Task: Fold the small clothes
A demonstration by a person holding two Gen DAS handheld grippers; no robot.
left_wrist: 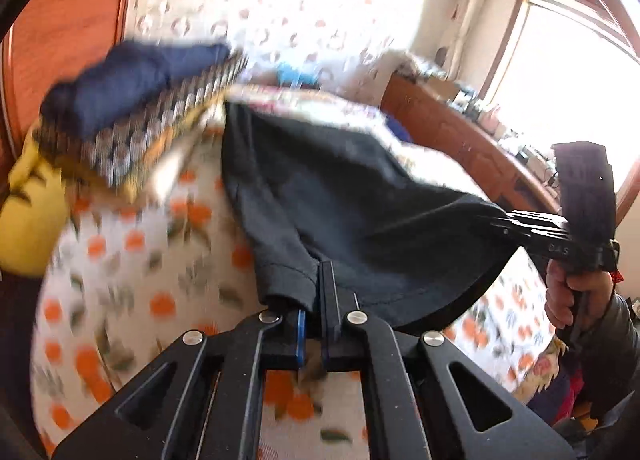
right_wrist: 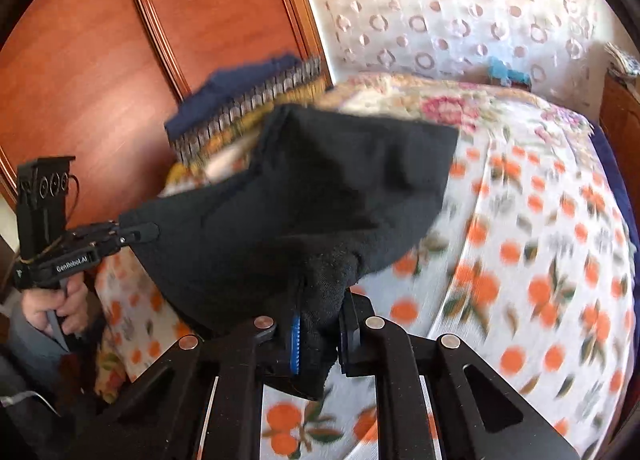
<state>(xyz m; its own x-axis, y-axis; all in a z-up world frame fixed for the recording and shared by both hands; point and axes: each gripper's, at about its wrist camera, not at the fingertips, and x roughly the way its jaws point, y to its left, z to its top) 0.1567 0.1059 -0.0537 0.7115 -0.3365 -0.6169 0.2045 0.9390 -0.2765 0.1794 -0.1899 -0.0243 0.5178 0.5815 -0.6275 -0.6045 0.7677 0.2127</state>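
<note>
The black garment [left_wrist: 340, 196] hangs stretched between both grippers above the near edge of the bed [left_wrist: 132, 260], its long axis running hand to hand. The left gripper [left_wrist: 318, 300] and right gripper [right_wrist: 320, 324] each clench a near corner. Its far hem, probably resting on the bed, is blurred.

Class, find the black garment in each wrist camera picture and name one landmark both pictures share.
Left wrist view: the black garment fills the centre, stretched from the left tongs at the bottom to the right tongs at the right edge.
Right wrist view: the black garment fills the centre, stretched from the right tongs at the bottom to the left tongs at the left.
Shared landmark: the folded pile topped with navy cloth, behind the garment.
</note>
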